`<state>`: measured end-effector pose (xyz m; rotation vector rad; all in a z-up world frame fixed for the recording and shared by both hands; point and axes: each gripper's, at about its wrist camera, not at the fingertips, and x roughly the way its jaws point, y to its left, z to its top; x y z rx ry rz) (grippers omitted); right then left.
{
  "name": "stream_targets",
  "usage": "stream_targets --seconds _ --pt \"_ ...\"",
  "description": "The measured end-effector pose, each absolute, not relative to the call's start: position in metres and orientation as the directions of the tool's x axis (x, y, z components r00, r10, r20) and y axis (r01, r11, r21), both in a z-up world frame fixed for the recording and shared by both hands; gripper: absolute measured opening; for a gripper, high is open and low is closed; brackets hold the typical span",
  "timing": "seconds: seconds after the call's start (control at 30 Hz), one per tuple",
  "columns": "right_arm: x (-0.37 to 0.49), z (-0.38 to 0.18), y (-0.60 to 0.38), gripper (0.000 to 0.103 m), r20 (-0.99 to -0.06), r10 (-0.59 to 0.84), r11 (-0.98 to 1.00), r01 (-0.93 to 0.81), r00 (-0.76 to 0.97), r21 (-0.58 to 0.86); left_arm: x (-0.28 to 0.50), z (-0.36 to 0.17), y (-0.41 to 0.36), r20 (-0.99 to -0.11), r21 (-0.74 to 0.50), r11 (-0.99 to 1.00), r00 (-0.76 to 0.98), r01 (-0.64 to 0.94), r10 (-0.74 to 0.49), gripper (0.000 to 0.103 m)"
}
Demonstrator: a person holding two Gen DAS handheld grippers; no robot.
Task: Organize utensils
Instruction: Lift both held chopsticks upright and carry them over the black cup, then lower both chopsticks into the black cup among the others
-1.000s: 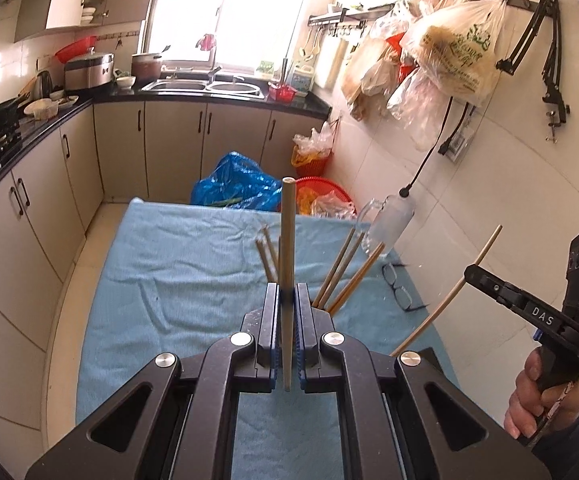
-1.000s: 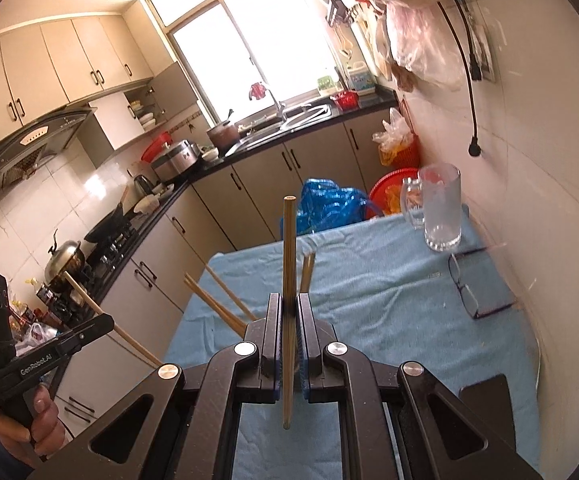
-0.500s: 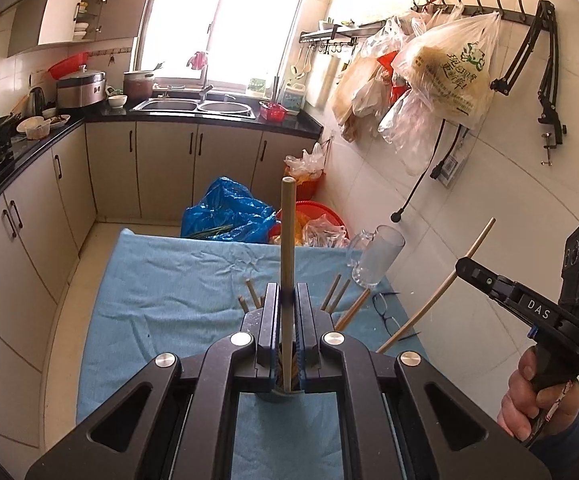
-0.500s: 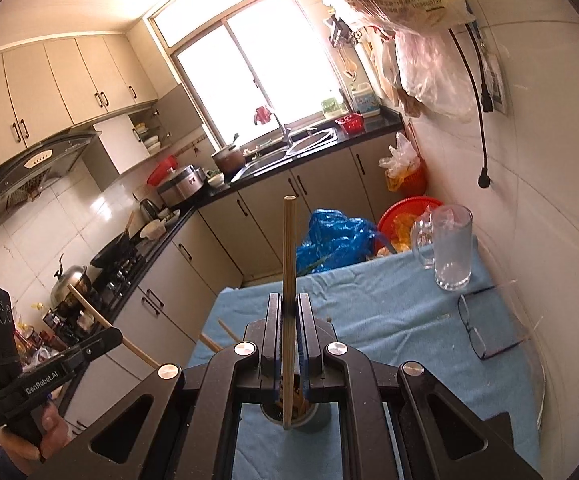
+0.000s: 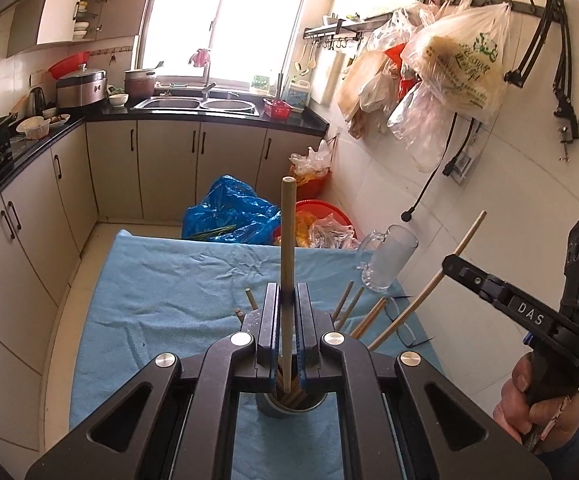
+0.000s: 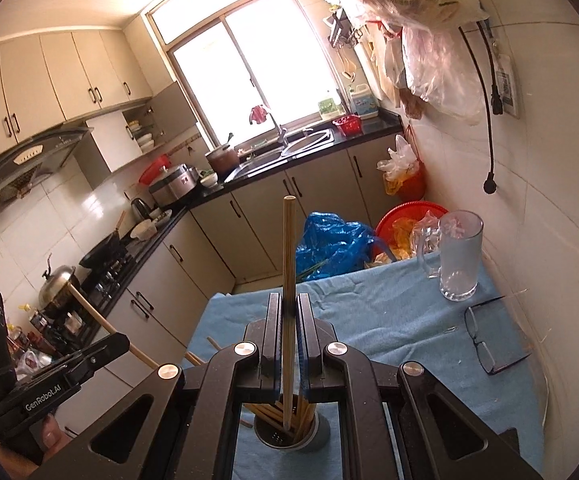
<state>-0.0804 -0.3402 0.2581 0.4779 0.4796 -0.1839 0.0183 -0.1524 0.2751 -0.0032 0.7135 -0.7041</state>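
Observation:
My left gripper (image 5: 287,300) is shut on a wooden chopstick (image 5: 288,248) that stands upright, its lower tip over the mouth of a metal utensil cup (image 5: 289,406) holding several chopsticks. My right gripper (image 6: 288,312) is shut on another upright chopstick (image 6: 288,252), its lower tip just inside the same cup (image 6: 287,438). In the left wrist view the right gripper (image 5: 455,264) shows at the right edge with its chopstick (image 5: 429,284) slanting toward the cup. The left gripper (image 6: 121,342) appears at lower left in the right wrist view.
A blue cloth (image 6: 389,320) covers the table. A glass mug (image 6: 455,256) and a pair of glasses (image 6: 489,340) lie by the right wall. Blue bag (image 5: 229,212) and red basin (image 5: 321,208) sit on the floor beyond. Kitchen counters (image 5: 209,114) line the left and back.
Both grippers drew back toward the near end of the table with their chopsticks; the utensil cup has come into view beneath the jaws of each. Both stayed shut.

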Motion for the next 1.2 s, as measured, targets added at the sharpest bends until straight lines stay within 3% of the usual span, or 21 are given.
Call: stream_targets --seconds 0.33,1.2 --pt "-0.053 0.211 -0.318 0.007 -0.535 -0.087 0.914 0.281 0.841 0.294 0.027 0.229 -0.163 -0.625 -0.234 0.773 0.518 0.589 -0.584 0.006" --pt "-0.043 0.155 -0.307 0.007 -0.645 -0.029 0.925 0.265 0.764 0.272 0.025 0.187 -0.159 -0.679 -0.209 0.789 0.495 0.577 -0.542 0.007"
